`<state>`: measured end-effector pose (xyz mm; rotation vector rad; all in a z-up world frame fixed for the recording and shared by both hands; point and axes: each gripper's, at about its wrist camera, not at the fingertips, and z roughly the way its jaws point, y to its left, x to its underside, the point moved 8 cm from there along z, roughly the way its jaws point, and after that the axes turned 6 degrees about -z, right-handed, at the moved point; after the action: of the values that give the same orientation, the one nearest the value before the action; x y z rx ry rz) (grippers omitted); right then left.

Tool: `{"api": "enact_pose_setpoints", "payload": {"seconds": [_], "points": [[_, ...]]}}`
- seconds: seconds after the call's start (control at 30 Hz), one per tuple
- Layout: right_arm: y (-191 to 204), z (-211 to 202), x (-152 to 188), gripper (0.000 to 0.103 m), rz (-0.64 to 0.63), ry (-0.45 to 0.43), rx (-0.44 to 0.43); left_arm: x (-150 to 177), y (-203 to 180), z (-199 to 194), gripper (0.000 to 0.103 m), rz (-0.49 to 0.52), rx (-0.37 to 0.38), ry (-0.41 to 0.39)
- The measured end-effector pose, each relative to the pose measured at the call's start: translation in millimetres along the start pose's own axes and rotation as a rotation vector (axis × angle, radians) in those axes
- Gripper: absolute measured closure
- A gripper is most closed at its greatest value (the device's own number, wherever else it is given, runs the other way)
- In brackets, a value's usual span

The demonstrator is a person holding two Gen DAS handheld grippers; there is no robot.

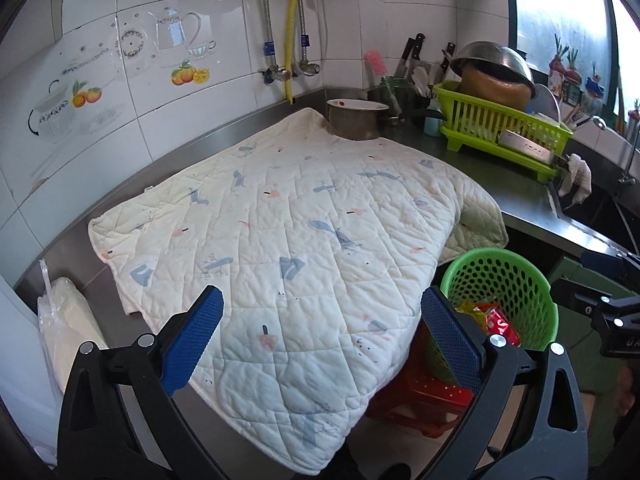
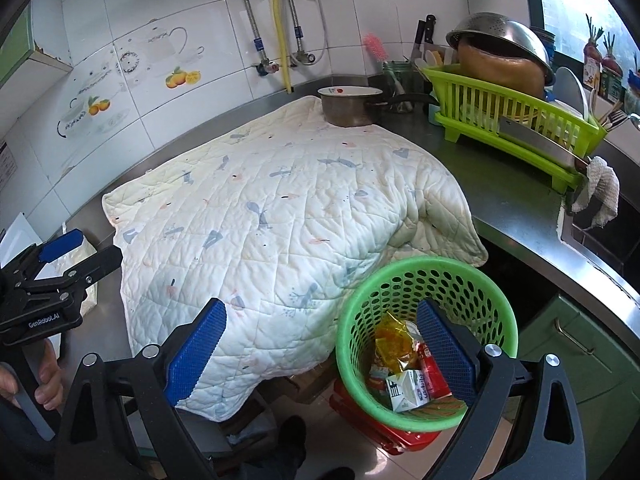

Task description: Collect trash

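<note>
Blue ribbed pads line both grippers. The left gripper (image 1: pixel 320 340) is spread wide with nothing between its fingers, above the near edge of the quilted cloth (image 1: pixel 280 240). The right gripper (image 2: pixel 320 356) is likewise spread and empty, held over the green basket (image 2: pixel 352 320), with one finger just above the basket's opening.

Hidden or unclear:
- The cloth covers most of the counter (image 2: pixel 500 200); whatever lies under it cannot be seen, and its near edge hangs past the counter front.
- The red stool (image 2: pixel 400 438) under the basket shows only at its edge.
- In the left wrist view, the basket contents are largely cut off by the right finger.
- The plastic bag (image 1: pixel 60 320) at the left end of the counter holds something pale that cannot be made out.

Containers, near to far:
- Green basket: stands on the stool, just beside the counter front. It holds the trash: a yellow wrapper (image 2: pixel 392 344), a red packet (image 2: pixel 434 376) and a small white carton (image 2: pixel 408 392), lying together at the bottom.
- Metal pot (image 2: pixel 348 106): stands on the far corner of the cloth; its interior is not visible.
- Green dish rack (image 2: pixel 512 116): on the counter to the right, carrying an overturned metal colander (image 2: pixel 500 38) on a brown vessel, with a cleaver along its front
</note>
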<state>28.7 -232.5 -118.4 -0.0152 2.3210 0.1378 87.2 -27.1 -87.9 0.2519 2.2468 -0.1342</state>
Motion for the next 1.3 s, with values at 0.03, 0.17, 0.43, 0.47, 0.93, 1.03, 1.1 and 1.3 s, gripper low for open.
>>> {"api": "enact_pose_setpoints", "payload": {"seconds": [0.03, 0.17, 0.43, 0.47, 0.93, 1.03, 1.1, 1.3], "points": [[0, 0, 0, 0.01, -0.002, -0.001, -0.001, 1, 0, 0, 0.005, 0.001, -0.001, 0.001], [1, 0, -1, 0.01, -0.005, -0.003, -0.002, 4, 3, -2, 0.005, 0.004, -0.005, 0.007], [2, 2, -2, 0.01, -0.005, 0.001, -0.007, 10, 6, 1, 0.005, -0.001, -0.006, 0.026], [2, 2, -3, 0.01, -0.005, 0.001, -0.008, 10, 6, 1, 0.005, -0.001, -0.006, 0.026], [-2, -1, -2, 0.01, 0.002, -0.007, 0.001, 8, 3, 0, 0.005, 0.01, -0.008, 0.018], [-2, -2, -3, 0.01, 0.002, -0.01, -0.001, 8, 2, -2, 0.005, 0.014, -0.01, 0.017], [-2, -3, -4, 0.01, 0.001, -0.016, -0.003, 8, 2, -3, 0.005, 0.016, -0.014, 0.012], [2, -5, -6, 0.01, -0.007, -0.023, -0.009, 5, 4, -10, 0.005, 0.013, -0.024, -0.014]]}}
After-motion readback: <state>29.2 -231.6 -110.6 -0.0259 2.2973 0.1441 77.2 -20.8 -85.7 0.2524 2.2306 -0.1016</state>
